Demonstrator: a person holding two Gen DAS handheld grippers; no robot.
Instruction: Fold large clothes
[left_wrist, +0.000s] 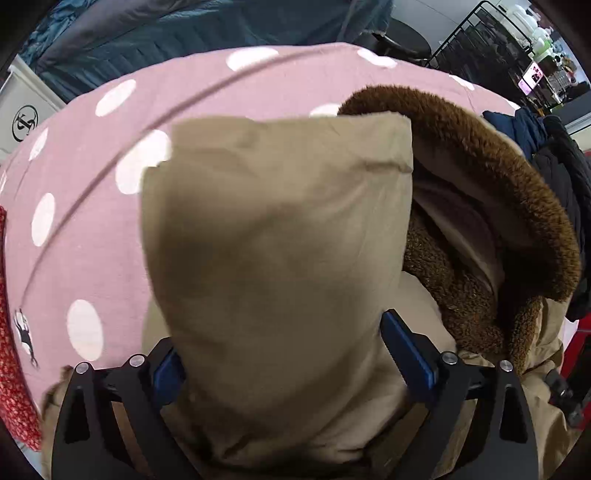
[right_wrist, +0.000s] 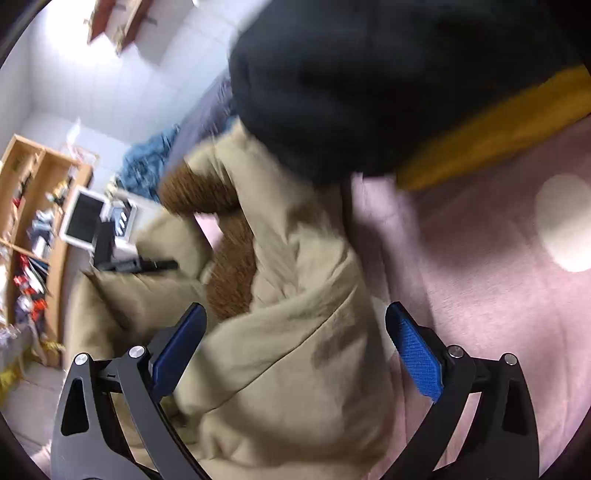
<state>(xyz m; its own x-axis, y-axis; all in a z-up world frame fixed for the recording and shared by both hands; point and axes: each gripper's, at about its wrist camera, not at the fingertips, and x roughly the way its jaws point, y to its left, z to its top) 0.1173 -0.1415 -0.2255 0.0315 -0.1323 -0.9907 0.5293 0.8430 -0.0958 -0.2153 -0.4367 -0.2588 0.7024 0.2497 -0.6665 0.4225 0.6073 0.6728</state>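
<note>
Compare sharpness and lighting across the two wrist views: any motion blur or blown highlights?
Left wrist view: sharp; tan coat and polka-dot sheet evenly lit, with a soft shadow on the coat's middle and strong fisheye bending at the edges. Right wrist view: smeared by motion blur, worst on the dark garment and shelf; wall at upper left is blown out.

The coat (left_wrist: 273, 236) lies on the bedspread (left_wrist: 92, 177), its sleeve folded across the body, hood (left_wrist: 491, 177) to the right.
</note>
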